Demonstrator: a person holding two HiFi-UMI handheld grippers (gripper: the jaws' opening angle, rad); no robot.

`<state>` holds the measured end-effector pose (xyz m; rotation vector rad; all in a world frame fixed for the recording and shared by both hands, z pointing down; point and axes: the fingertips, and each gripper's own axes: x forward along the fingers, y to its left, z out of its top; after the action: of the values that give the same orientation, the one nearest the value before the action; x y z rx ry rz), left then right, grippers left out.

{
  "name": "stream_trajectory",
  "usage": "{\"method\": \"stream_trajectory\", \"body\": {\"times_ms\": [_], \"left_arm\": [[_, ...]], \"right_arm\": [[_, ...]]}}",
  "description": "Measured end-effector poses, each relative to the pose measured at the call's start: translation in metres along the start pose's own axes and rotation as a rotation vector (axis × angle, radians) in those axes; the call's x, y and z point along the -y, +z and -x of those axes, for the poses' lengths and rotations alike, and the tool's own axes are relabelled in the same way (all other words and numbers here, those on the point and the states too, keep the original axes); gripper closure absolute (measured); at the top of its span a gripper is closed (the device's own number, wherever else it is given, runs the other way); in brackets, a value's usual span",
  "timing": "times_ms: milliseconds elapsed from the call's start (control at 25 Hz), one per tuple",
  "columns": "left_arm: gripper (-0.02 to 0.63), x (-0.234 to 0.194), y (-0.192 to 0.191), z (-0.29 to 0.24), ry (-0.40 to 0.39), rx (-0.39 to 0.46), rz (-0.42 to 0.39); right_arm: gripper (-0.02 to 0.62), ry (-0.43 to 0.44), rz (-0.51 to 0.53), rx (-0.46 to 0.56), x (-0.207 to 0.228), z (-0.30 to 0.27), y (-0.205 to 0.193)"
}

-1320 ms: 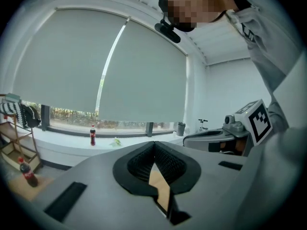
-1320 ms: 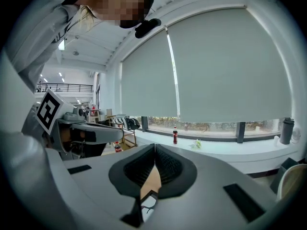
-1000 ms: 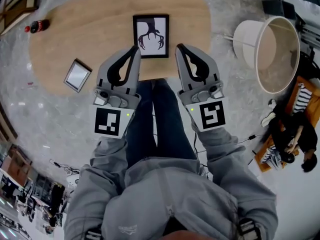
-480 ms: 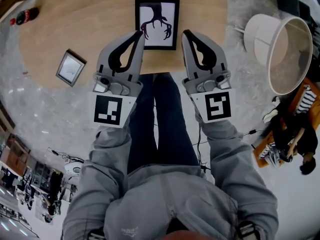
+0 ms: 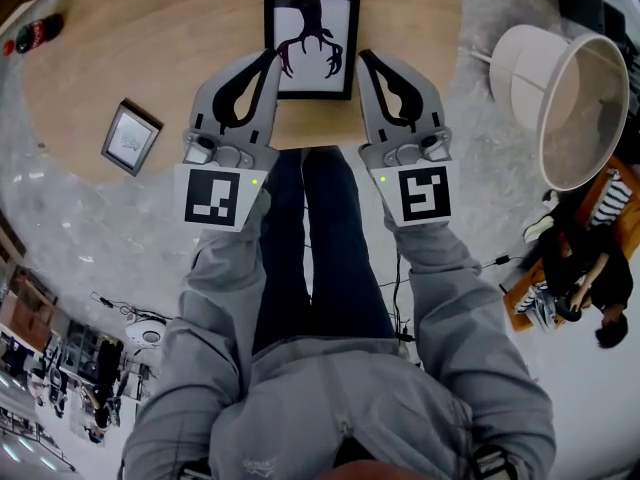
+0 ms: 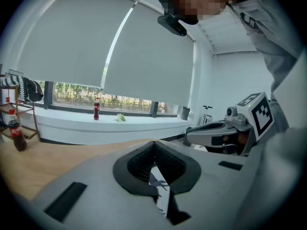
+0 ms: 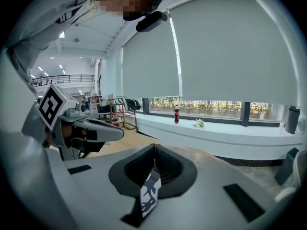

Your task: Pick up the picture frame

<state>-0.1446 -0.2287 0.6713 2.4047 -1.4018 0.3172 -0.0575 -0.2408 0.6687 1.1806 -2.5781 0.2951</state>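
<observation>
Jaws closed and empty, the left gripper [image 5: 270, 58] and right gripper [image 5: 365, 56] flank the black frame [image 5: 311, 45] lying flat by the table's [image 5: 180, 58] near edge; probably light, rigid and glass-fronted, it is best pinched by its side rails.

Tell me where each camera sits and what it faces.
Head view: on the head, looking steeply down at table and frame; shows arms, legs, left gripper, right gripper.
Left gripper view: on that gripper, looking along its shut fingers toward the window; right gripper and jacket at right.
Right gripper view: likewise, shut fingers toward the window; left gripper and jacket at left.
Shared: both gripper views glimpse the frame under the fingers.
</observation>
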Motion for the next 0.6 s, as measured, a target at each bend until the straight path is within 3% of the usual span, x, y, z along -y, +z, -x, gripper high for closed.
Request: {"method": "stream_trajectory", "body": {"times_ms": [600], "left_arm": [[0.588, -0.028, -0.072, -0.018, 0.024, -0.109, -0.012]], "right_arm": [[0.563, 0.008, 0.034, -0.123, 0.003, -0.020, -0.077]]}}
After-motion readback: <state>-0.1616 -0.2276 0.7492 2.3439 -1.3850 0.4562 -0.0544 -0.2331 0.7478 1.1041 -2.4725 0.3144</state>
